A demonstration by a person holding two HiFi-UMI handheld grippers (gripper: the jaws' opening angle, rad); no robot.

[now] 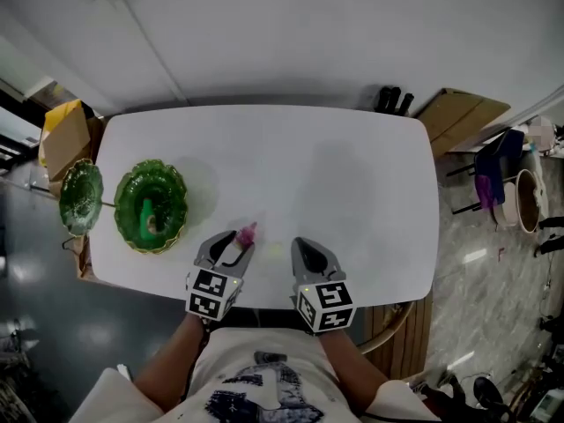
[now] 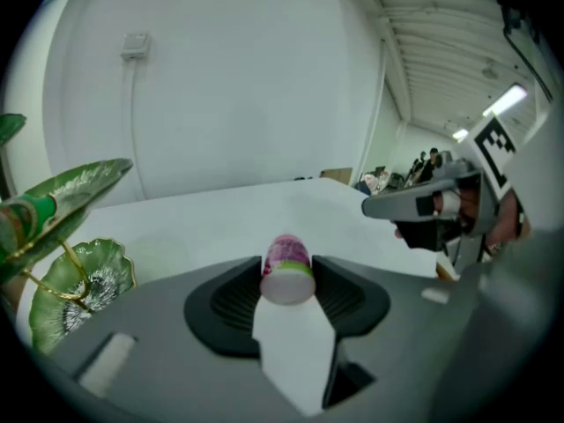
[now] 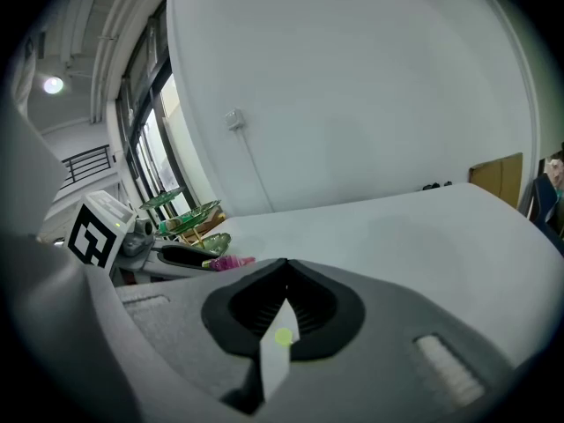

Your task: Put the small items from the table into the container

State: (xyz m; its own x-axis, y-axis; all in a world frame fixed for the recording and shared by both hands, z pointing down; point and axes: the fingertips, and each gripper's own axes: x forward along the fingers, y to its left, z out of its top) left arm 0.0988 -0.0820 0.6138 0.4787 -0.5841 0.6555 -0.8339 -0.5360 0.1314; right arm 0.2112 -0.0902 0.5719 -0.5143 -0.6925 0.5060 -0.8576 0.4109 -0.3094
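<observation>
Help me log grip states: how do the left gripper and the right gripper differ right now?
The left gripper's jaws stand apart, clamped on a small pink bottle; the right gripper's jaws are shut together. The left gripper carries a load, while the right gripper holds nothing. Both hang over the near edge of the white table.

The fingers [image 1: 308, 256] hang over the near edge of a white table [image 1: 352, 166]. Far ahead of them is a big white wall [image 1: 264, 25] with a small box [image 2: 135, 44] on it. Off to their right are a shiny grey floor [image 1: 480, 280] and brown cardboard [image 1: 463, 117] by the wall. To their left are tall windows [image 3: 145, 139] and a round lamp [image 3: 53, 85] up high.
</observation>
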